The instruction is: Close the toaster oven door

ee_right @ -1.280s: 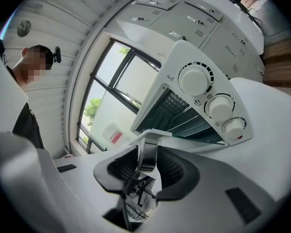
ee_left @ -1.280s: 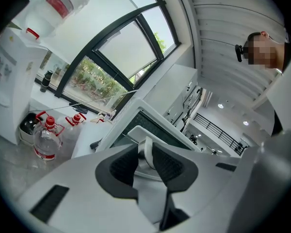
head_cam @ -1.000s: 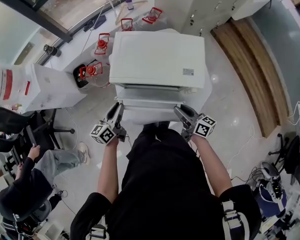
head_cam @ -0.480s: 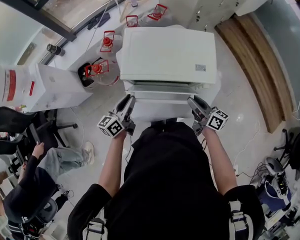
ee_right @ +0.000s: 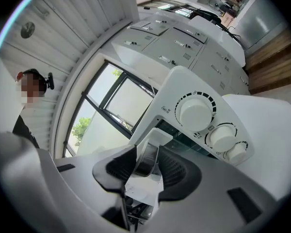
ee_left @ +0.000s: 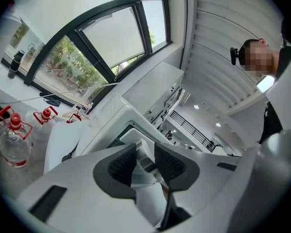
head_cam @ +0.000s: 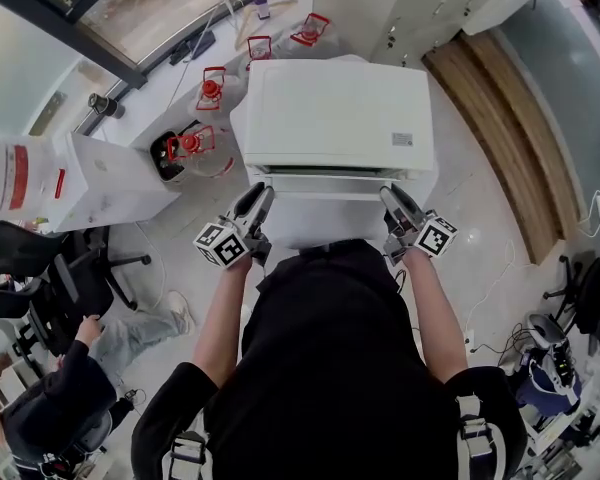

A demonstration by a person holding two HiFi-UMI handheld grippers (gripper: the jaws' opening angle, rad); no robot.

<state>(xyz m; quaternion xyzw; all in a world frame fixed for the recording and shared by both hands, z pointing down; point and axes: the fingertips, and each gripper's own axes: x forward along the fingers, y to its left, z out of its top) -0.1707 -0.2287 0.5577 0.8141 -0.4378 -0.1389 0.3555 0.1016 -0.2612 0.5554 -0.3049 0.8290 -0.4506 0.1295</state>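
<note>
Door handle [head_cam: 325, 180] just below top edge of toaster oven [head_cam: 330, 113]

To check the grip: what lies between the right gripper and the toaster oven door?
Only the door handle: the right gripper view shows the right gripper with its jaws closed on it.

The white toaster oven [head_cam: 330, 118] stands right before the left claw [head_cam: 259, 198] and right claw [head_cam: 391, 197], its door [head_cam: 325, 182] tipped nearly shut, door handle [ee_left: 144, 160] between each one's jaws.
</note>
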